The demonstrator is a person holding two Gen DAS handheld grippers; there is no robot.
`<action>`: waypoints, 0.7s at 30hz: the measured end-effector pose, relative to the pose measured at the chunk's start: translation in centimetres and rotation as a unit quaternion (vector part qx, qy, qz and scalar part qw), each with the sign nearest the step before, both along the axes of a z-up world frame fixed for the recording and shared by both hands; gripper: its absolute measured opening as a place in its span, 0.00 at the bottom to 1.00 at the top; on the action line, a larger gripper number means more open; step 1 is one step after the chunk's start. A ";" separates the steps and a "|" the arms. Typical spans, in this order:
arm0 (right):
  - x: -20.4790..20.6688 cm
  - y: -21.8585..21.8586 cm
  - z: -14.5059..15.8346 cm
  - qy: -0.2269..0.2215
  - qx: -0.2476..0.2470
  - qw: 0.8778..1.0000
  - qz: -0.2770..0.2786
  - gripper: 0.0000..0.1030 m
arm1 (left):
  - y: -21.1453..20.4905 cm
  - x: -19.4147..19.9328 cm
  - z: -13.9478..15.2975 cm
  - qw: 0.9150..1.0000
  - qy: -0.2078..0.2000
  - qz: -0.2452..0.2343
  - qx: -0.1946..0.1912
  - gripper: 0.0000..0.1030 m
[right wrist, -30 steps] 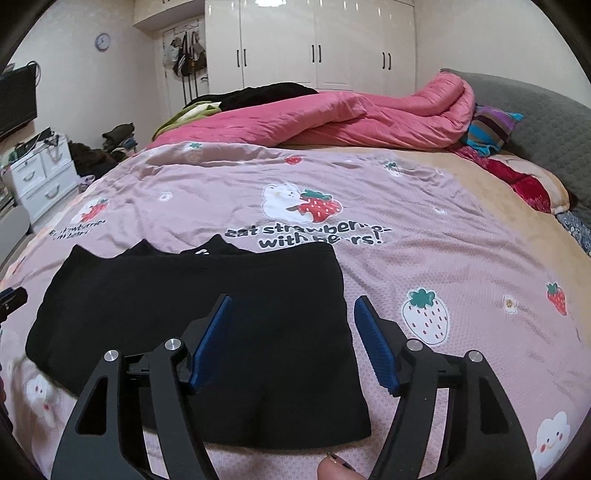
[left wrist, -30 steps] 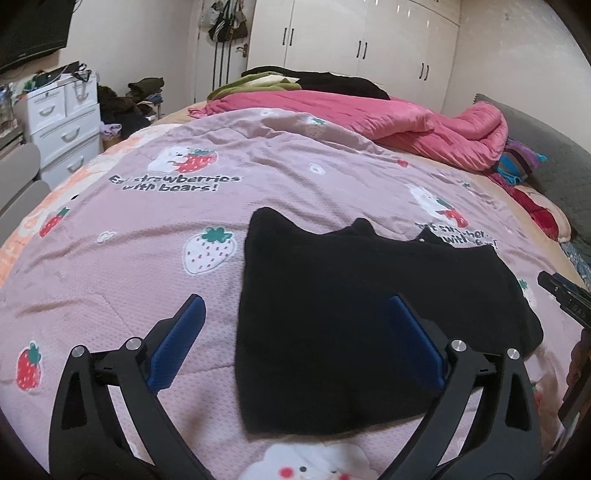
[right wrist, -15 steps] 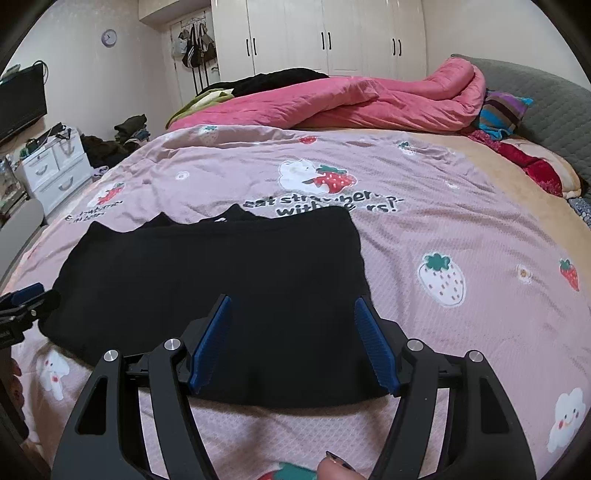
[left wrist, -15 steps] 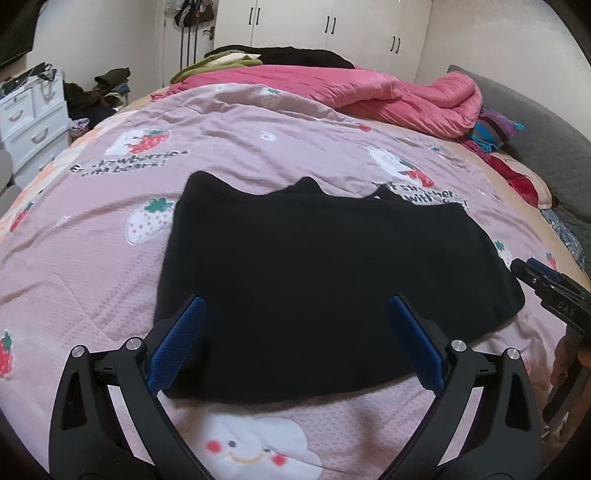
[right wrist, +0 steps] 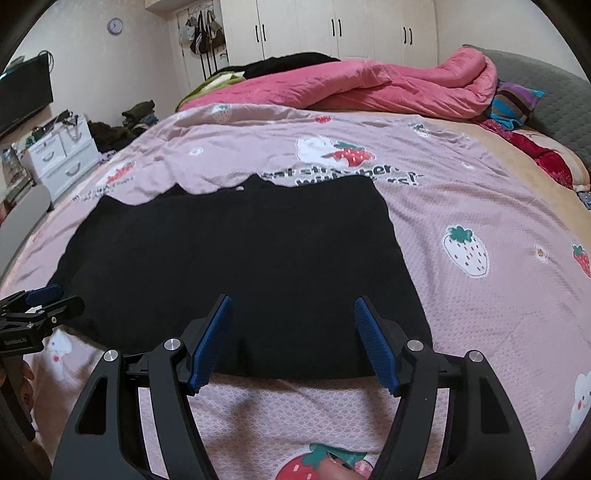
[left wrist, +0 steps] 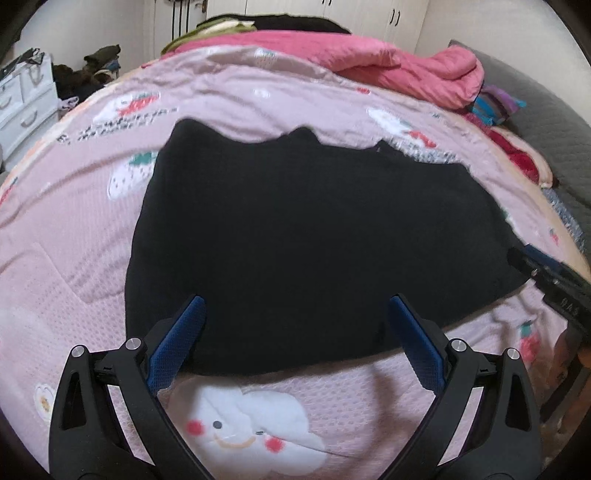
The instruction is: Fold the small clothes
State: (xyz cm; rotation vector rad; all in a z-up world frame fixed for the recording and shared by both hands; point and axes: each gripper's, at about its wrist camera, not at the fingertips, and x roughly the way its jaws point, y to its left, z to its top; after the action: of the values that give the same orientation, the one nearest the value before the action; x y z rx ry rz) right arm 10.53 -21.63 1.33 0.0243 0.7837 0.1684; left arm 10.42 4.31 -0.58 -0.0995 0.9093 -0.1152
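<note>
A black garment (left wrist: 314,236) lies flat on the pink strawberry-print bedspread (left wrist: 74,221); it also shows in the right wrist view (right wrist: 236,266). My left gripper (left wrist: 295,306) is open and empty, its blue pads just over the garment's near hem. My right gripper (right wrist: 293,306) is open and empty over the near hem toward the garment's right side. The right gripper shows at the right edge of the left wrist view (left wrist: 546,273); the left gripper shows at the left edge of the right wrist view (right wrist: 33,306).
A bunched pink duvet (right wrist: 369,85) and a striped pillow (right wrist: 517,99) lie at the far side of the bed. A grey headboard (right wrist: 546,85) is at right. White drawers (right wrist: 62,155) stand left of the bed. Wardrobes (right wrist: 332,33) line the back wall.
Both grippers have moved forward and lower toward the garment's near hem; the garment looks larger in both views. Both stay open. The garment has not moved.
</note>
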 end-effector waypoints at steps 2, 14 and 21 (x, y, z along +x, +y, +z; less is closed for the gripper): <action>0.3 -0.2 -0.6 0.008 -0.004 1.000 -0.004 0.65 | 0.1 0.0 -0.5 1.000 0.004 -0.004 0.005 0.90; 0.3 -1.0 -3.5 0.061 -0.028 0.997 -0.023 0.66 | -0.1 -0.6 -1.3 1.000 0.006 0.000 0.004 0.90; -0.2 -1.0 -2.8 0.050 -0.021 0.998 -0.013 0.77 | -0.6 -0.5 -1.1 1.000 0.006 -0.002 0.019 0.90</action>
State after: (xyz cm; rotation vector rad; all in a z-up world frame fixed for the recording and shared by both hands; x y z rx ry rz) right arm 10.36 -22.66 -1.46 0.0040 0.8861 0.1268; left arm 9.91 3.74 -1.66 -0.0631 0.9229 -0.1000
